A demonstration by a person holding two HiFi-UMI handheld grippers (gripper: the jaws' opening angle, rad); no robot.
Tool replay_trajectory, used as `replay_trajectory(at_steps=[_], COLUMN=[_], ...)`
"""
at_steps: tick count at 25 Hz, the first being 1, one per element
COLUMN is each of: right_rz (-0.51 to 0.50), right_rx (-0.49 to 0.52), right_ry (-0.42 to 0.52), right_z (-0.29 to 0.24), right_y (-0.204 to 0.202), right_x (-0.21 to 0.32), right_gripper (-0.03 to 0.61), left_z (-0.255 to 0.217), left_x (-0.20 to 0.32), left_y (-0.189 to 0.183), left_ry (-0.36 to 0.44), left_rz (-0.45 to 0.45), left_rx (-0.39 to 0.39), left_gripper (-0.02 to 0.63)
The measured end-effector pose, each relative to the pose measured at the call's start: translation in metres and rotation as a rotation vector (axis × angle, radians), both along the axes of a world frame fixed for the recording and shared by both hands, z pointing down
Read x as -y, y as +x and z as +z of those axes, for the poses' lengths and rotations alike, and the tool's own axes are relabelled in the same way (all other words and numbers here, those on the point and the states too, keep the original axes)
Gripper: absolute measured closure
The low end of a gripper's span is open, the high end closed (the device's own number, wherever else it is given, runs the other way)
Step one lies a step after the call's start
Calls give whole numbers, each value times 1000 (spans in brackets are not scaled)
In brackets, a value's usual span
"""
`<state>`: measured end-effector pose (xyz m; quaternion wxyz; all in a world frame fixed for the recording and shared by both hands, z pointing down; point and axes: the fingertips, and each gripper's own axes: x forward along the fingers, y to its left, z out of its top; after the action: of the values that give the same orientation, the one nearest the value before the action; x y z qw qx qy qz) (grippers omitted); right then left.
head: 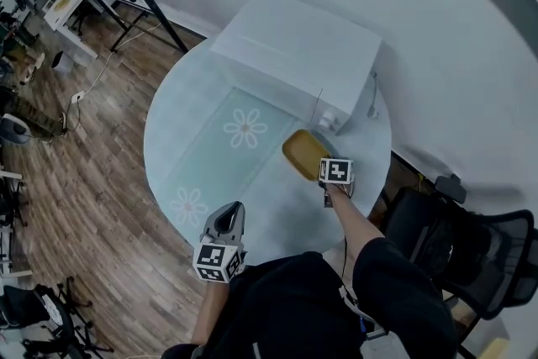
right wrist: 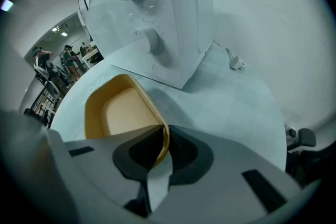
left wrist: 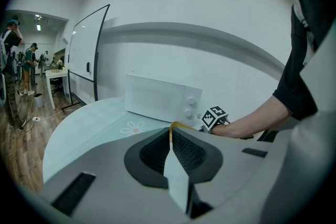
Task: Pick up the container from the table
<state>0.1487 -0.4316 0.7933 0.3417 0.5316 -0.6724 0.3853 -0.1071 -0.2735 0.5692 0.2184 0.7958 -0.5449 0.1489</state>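
A shallow yellow container (head: 303, 154) sits on the round table (head: 185, 147), just in front of the white microwave (head: 294, 55). My right gripper (head: 329, 178) is at its near right corner. In the right gripper view the container (right wrist: 123, 110) fills the left middle, and its rim wall runs between the jaws of the right gripper (right wrist: 161, 145), which are shut on it. My left gripper (head: 225, 223) hangs over the table's near edge, away from the container; its jaws (left wrist: 171, 147) are shut with nothing between them.
The microwave's knobs (right wrist: 137, 8) stand close above the container. A power plug (right wrist: 234, 62) and cord lie on the table to the right. A black office chair (head: 471, 256) stands at the right. Desks, a whiteboard stand and people fill the room's far left.
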Motion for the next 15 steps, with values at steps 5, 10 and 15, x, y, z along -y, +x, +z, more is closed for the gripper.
replay_trajectory(at_steps=[5, 10, 15], right_rz=[0, 17, 13], right_rx=[2, 31, 48], right_ry=[5, 22, 55], right_z=[-5, -19, -38], right_y=[3, 4, 0], right_x=[-7, -13, -22], right_gripper=[535, 535, 535], left_z=[-1, -3, -3], left_x=[-1, -3, -6], left_y=[5, 11, 17], left_ry=[8, 14, 24], left_rz=[16, 36, 66], left_rx=[-6, -14, -22], left_gripper=[588, 588, 588])
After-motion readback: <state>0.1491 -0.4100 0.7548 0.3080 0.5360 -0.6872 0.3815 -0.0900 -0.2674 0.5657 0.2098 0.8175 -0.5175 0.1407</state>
